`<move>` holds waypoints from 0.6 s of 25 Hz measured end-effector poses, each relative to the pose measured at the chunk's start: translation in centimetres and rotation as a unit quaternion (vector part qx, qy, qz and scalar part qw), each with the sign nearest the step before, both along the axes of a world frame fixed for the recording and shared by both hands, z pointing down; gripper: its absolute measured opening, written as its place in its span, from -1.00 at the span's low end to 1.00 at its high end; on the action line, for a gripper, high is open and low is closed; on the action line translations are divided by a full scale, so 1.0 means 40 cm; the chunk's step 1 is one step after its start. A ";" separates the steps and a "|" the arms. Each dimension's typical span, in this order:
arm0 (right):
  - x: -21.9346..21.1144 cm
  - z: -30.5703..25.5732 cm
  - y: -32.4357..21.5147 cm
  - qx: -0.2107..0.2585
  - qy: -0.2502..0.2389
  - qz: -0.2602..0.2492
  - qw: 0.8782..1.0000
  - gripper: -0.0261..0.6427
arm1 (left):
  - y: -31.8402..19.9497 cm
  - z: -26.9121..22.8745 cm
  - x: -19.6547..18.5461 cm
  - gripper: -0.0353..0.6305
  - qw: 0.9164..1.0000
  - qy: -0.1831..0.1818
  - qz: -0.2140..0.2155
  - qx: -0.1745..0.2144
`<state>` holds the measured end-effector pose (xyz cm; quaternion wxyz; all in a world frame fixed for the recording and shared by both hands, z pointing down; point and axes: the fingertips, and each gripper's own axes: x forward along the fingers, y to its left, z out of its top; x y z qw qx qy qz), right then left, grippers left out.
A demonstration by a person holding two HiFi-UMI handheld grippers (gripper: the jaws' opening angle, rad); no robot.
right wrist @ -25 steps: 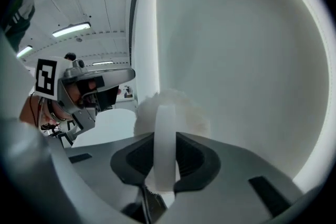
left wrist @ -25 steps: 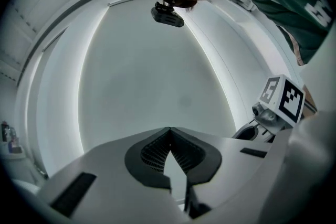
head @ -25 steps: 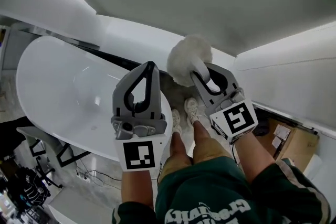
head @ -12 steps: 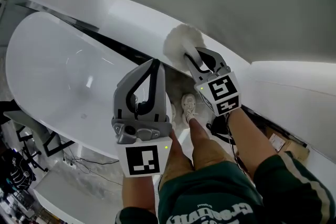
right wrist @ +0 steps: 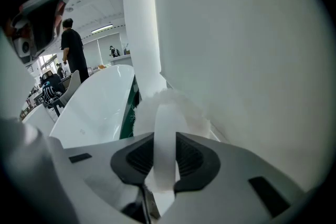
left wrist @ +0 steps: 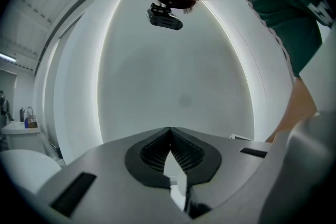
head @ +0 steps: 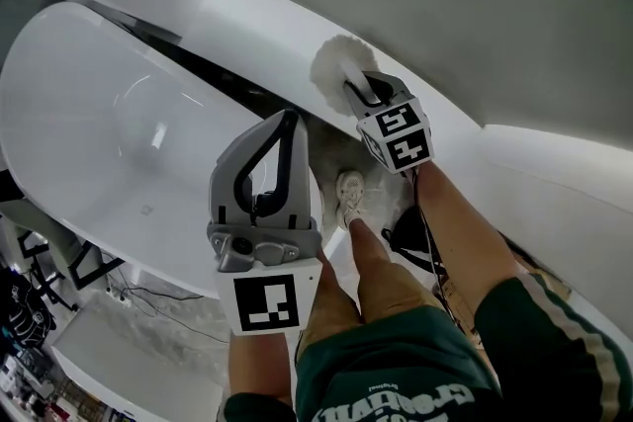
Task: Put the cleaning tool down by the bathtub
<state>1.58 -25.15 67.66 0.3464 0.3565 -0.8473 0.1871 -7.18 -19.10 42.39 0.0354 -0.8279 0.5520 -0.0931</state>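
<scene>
**Right gripper**: jaws clamped on the flat white handle of the fluffy white duster. In the right gripper view the handle runs straight up between the two dark pads, pressed on both sides. The gripper is angled downward, with its marker cube at the rear, nearest the forearm.

**Fluffy white duster**: held off the floor. Its woolly head sits just past the right gripper's jaw tips, close against the curved white wall. Contact with the wall cannot be confirmed.

**Bathtub**: white and freestanding. It lies to the left of the right gripper and beyond the left one. Its near end is close beside the duster head, with a dark gap between the tub and the wall.

**Left gripper**: closed and empty, held close to level. In the left gripper view the tips meet at a point, with only a thin sliver of light lower down between the pads. It is carried nearer the body than the right gripper, over the tub's rim.

**Person**: a pale shoe is on the floor between and below the two grippers. Green shorts are behind them. A head camera shows above the left gripper's jaws.

**Bystander**: dark clothing, standing far beyond the tub, up and left of the right gripper.
</scene>
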 end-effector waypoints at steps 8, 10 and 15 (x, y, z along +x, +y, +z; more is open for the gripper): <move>-0.023 0.136 -0.044 -0.038 0.042 -0.027 0.998 -0.64 | -0.029 0.053 -0.016 -0.88 1.000 0.008 -0.005 -0.018; -0.037 0.166 -0.052 -0.042 0.055 -0.041 0.997 -0.65 | -0.036 0.066 -0.025 -0.88 1.000 0.008 -0.006 -0.022; -0.033 0.267 -0.060 -0.071 0.078 -0.049 0.993 -0.64 | -0.042 0.105 -0.036 -0.88 0.999 0.015 -0.013 -0.036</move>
